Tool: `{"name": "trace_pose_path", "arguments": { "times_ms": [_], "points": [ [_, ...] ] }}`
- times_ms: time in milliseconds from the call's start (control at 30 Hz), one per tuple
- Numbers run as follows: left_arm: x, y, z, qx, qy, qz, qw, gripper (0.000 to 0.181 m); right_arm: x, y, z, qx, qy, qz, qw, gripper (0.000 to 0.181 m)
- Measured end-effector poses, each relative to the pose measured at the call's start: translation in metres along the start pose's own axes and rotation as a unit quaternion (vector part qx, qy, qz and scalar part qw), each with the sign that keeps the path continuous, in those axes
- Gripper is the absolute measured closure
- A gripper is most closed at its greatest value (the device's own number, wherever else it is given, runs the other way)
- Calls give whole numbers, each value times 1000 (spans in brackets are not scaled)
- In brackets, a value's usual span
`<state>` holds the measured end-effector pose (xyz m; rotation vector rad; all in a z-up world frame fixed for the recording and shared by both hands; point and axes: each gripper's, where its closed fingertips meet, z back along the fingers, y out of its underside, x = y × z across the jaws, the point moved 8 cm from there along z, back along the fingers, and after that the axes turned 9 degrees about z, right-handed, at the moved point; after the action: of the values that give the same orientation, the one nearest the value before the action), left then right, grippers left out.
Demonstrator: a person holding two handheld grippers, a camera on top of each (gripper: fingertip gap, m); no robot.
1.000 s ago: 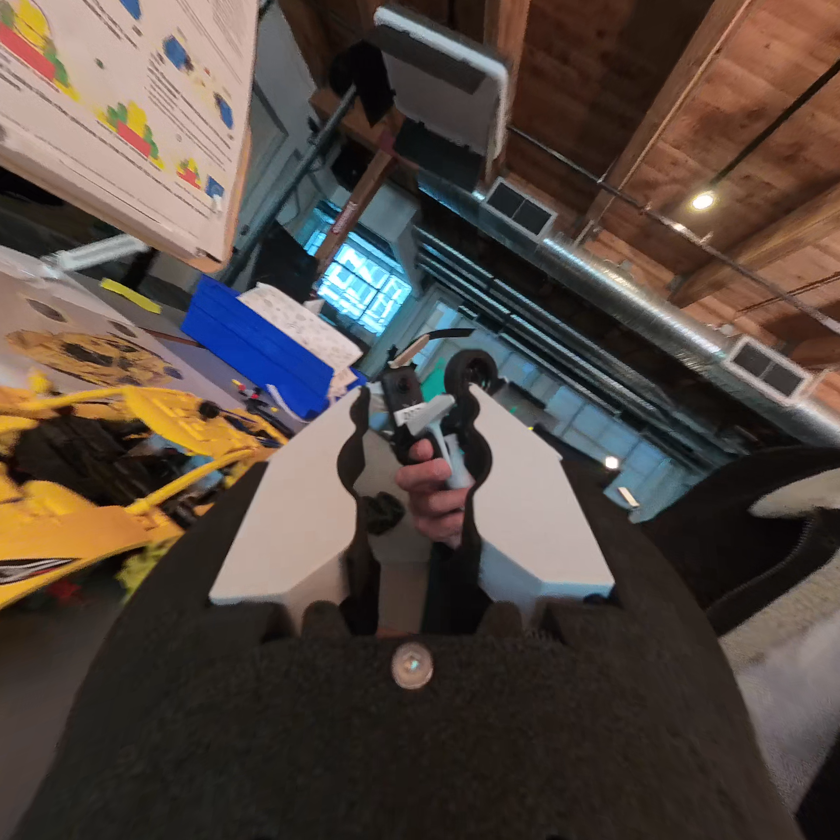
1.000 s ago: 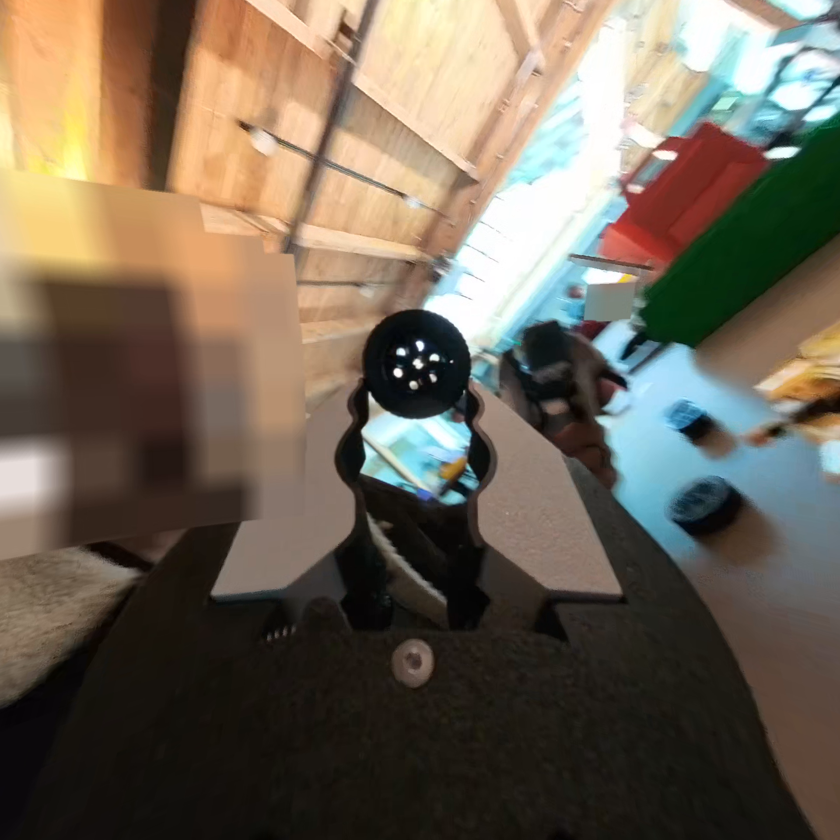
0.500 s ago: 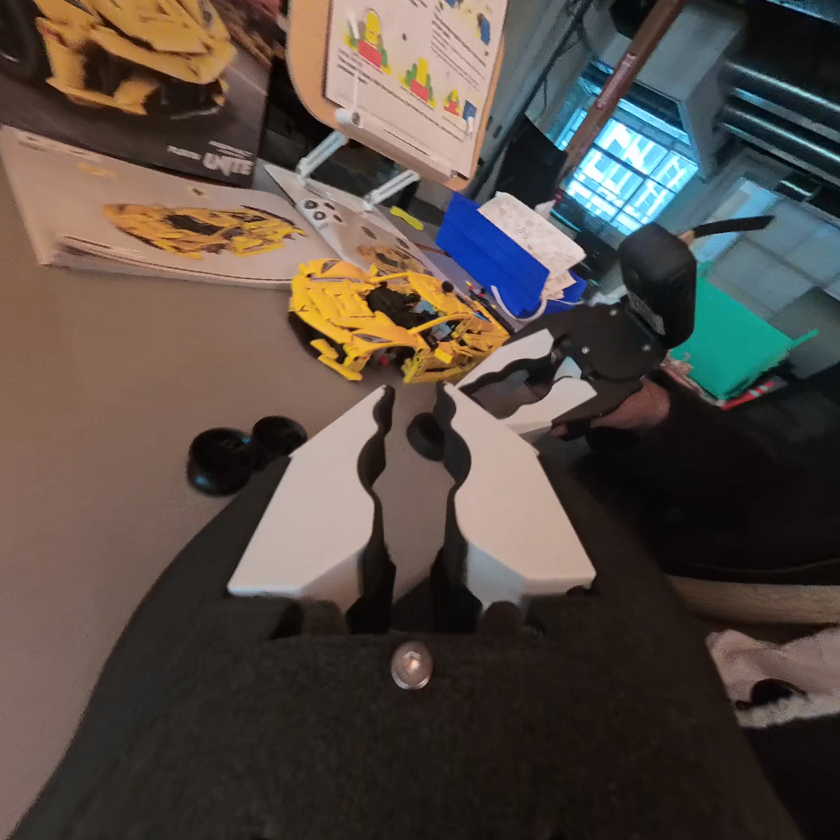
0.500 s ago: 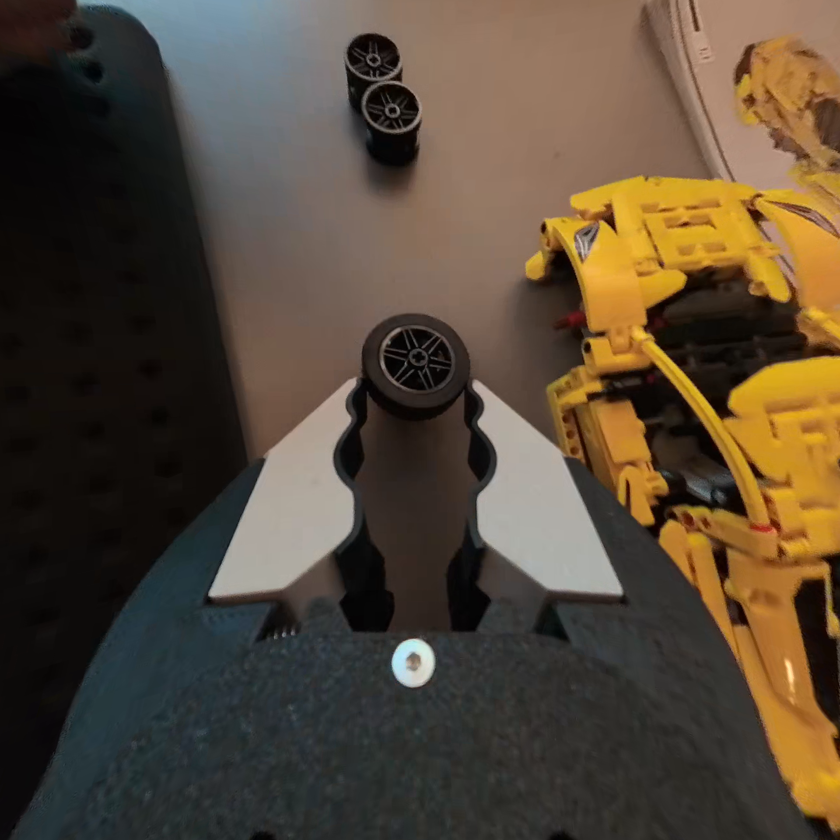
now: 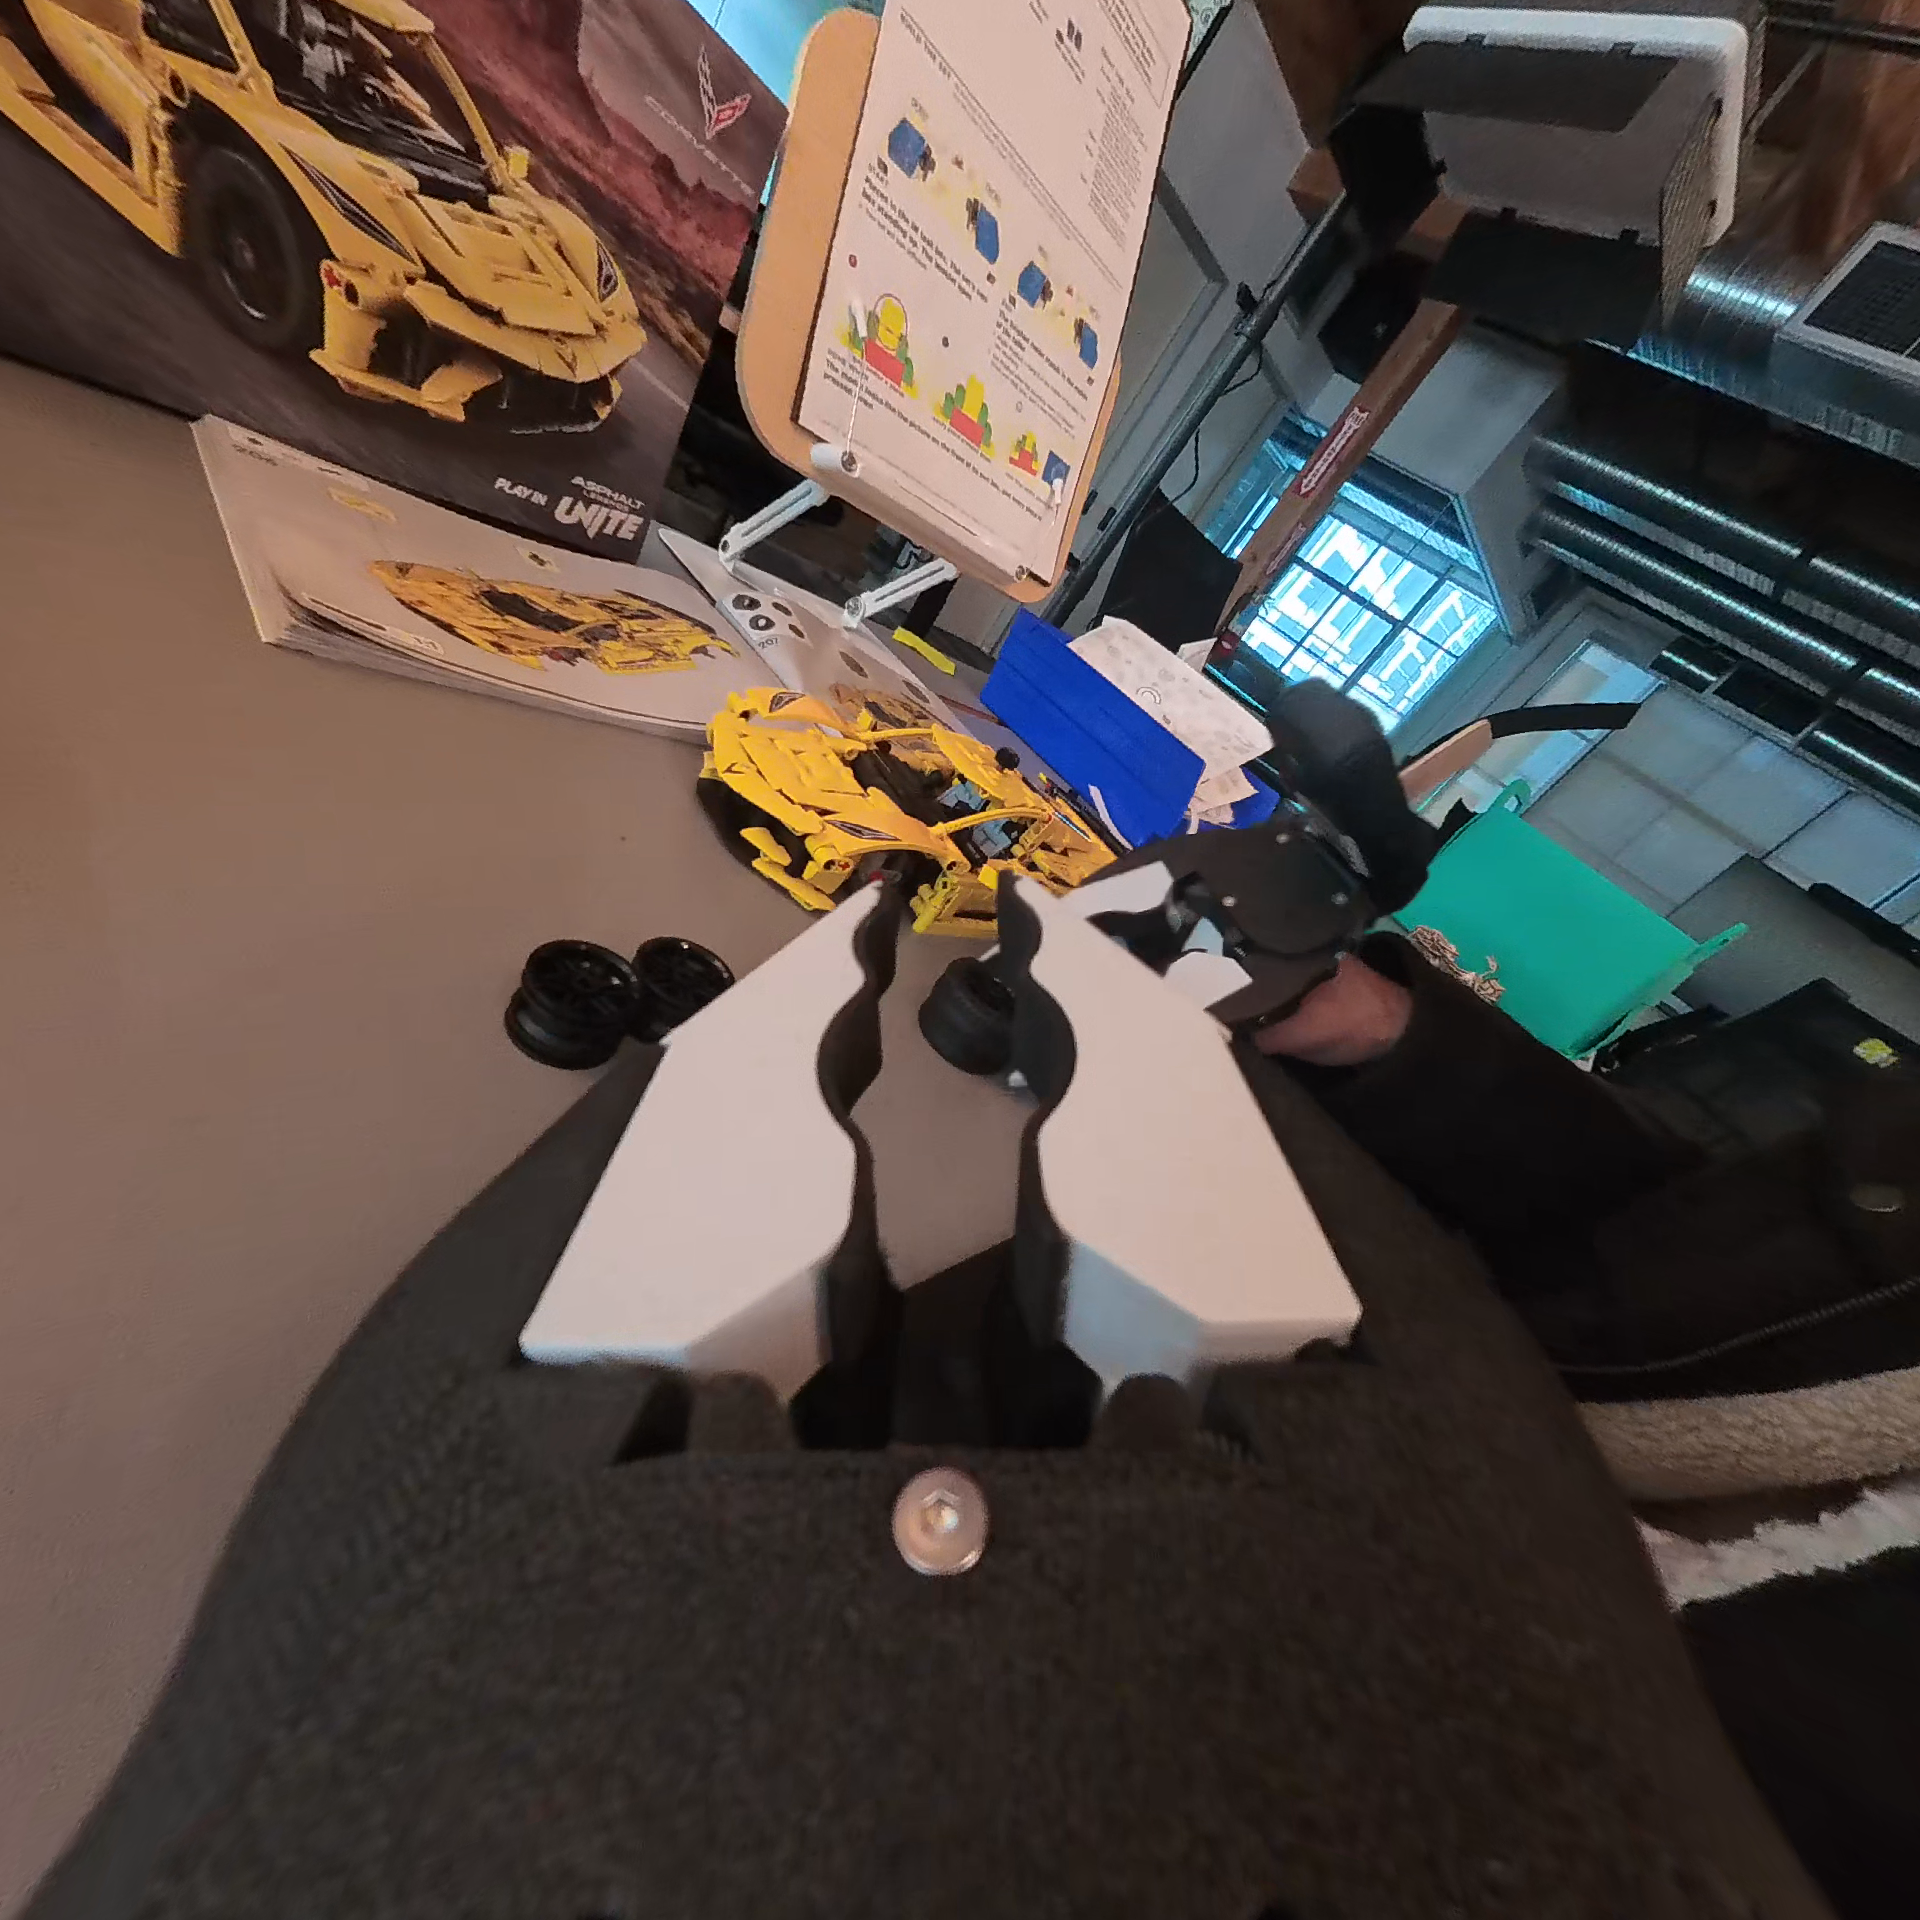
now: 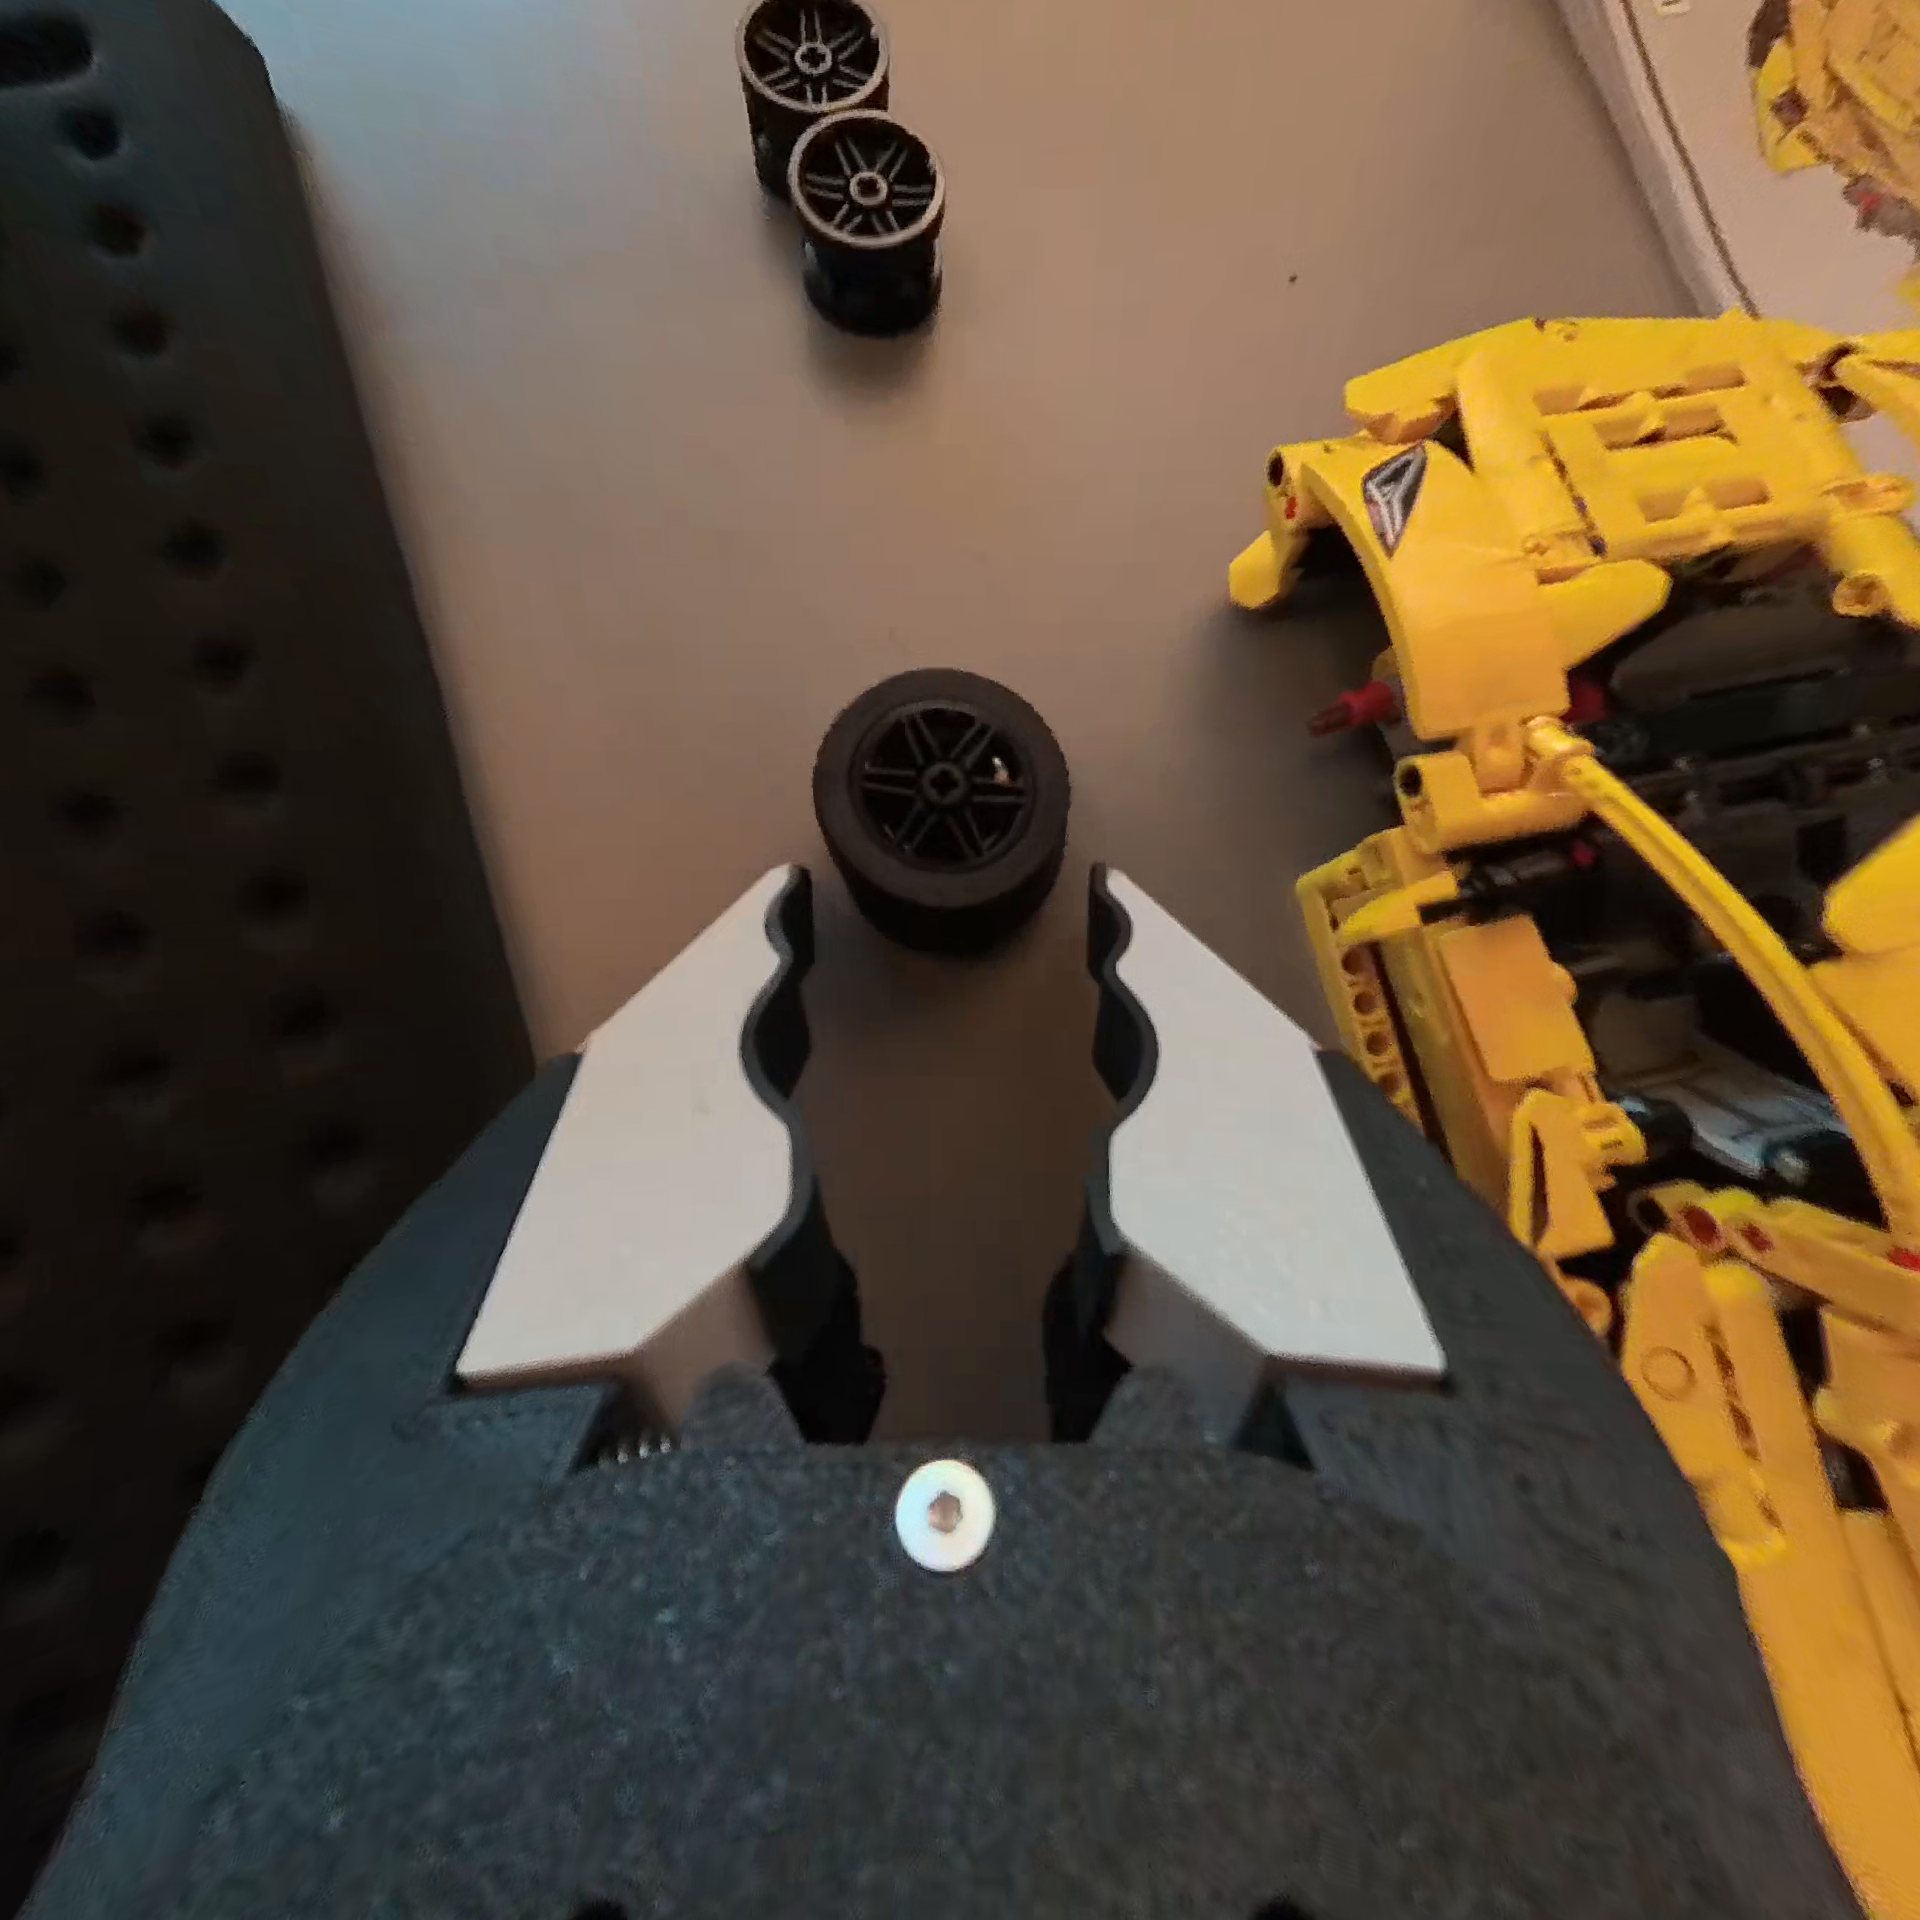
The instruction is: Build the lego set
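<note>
Item 1. Right tongs (image 6: 940, 883): jaws spread wide, nothing between them. The gap is broader than the wheel just ahead, and neither pad appears to touch it.

Item 2. Small black rubber-tyred wheel with a spoked black hub (image 6: 940, 805): lies on the grey counter (image 6: 623, 520) at 12 o'clock from the right tongs, just beyond the tips. Its spoked face points back up toward the right wrist camera; its axle line therefore runs roughly along the tongs' reach, not across the jaws. Judged: a closing grip would take it across the tread.

Item 3. Left tongs (image 5: 940, 914): jaws partly open, a narrow gap, holding nothing. In this view the same wheel (image 5: 971, 1013) shows in the gap near the tips, against the right-hand finger; whether it touches that finger cannot be told. The right tongs look the nearer and the better lined up.

Item 4. Yellow brick-built sports car, part assembled, wheel arches bare (image 6: 1610, 727): at 2 o'clock from the right tongs, beside the wheel but apart from it. A red axle pin (image 6: 1351, 712) points out at the wheel's side.

Item 5. Two more black spoked wheels, touching each other (image 6: 847, 166): at 12 o'clock, well beyond.

Item 6. Open instruction booklet (image 5: 468, 613): beyond the car, at 10 o'clock from the left tongs.
</note>
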<state>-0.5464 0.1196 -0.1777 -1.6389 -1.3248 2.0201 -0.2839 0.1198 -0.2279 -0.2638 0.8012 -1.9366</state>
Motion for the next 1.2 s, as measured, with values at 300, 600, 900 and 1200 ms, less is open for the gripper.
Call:
{"name": "trace_pose_path", "arguments": {
  "times_ms": [300, 600, 900, 1200],
  "points": [
    [4, -3, 4, -8, -10, 13, 1000, 162, -5, -53, -40, -16, -6, -11, 1000, 137],
    [33, -5, -1, 139, -124, -60, 981, 152, -9, -45, -21, -68, -10, -34, 997, 133],
    [61, -10, -51, 304, -53, -287, 907, 133, 10, 35, 104, -203, -24, -163, 965, 135],
    [89, -6, -70, 400, -7, -287, 870, 141, 48, 162, 230, -273, 115, -295, 908, 138]
  ]
}}
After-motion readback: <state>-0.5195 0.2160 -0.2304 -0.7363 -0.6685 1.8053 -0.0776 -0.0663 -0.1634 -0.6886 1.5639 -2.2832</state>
